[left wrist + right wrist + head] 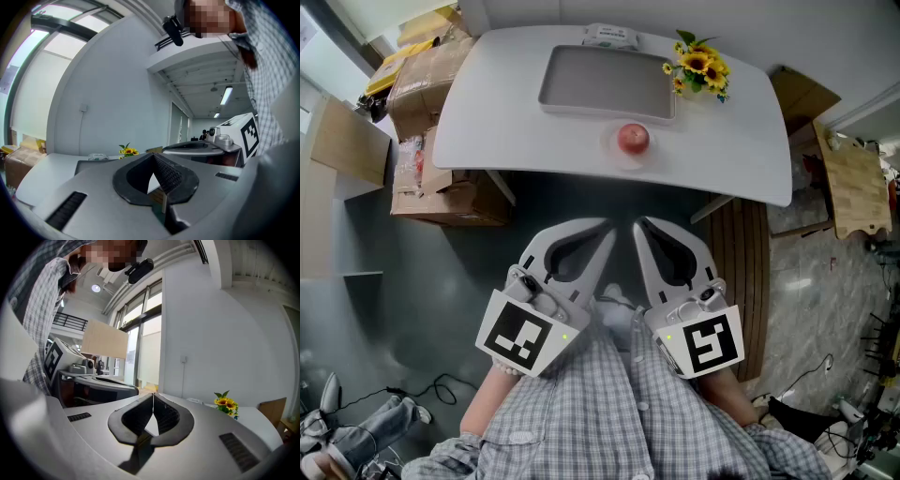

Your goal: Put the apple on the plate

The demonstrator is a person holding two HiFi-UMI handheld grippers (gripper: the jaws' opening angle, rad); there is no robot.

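Observation:
A red apple [633, 139] sits on the white table [516, 141], just in front of the grey rectangular plate [605, 80], which holds nothing. Both grippers hang side by side below the table's near edge, close to my body and well short of the apple. The left gripper [607, 229] is shut with nothing in it, and its pads meet in the left gripper view [153, 159]. The right gripper [639, 226] is also shut and holds nothing, its pads touching in the right gripper view [153, 398]. The apple is hidden in both gripper views.
A bunch of sunflowers [698, 67] stands at the table's back right, and a small white packet [609, 35] lies behind the plate. Cardboard boxes [431, 84] are stacked left of the table. A slatted wooden piece [742, 272] and a wooden board [853, 187] are at the right.

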